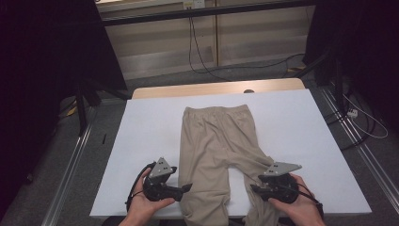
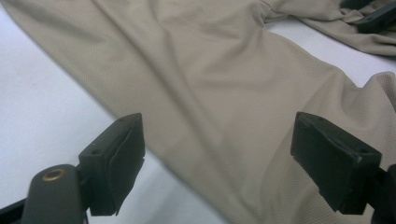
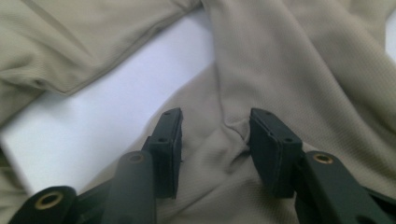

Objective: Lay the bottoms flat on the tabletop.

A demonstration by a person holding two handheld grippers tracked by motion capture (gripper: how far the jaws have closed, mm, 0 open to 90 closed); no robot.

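- Left tool sits at the near left of the counter, held in the person's left hand, with its jaws wide apart and nothing pinched; in the left gripper view they straddle the outer edge of the trouser leg without pressing on it.
- Right tool sits at the near right, held in the right hand, pointing inward at the other leg. Its jaws stand partly apart; in the right gripper view a small ridge of fabric rises between the pads, and I cannot see them squeezing it.
- Beige trousers lie flat on the white counter, spread lengthwise down its middle, legs toward the person and draping over the near edge.
- A wedge of bare white surface shows between the two legs, just beyond the tools.
- Elastic waistband lies at the far end of the garment, short of the counter's wooden far edge.
- Black cables trail across the grey floor beyond.
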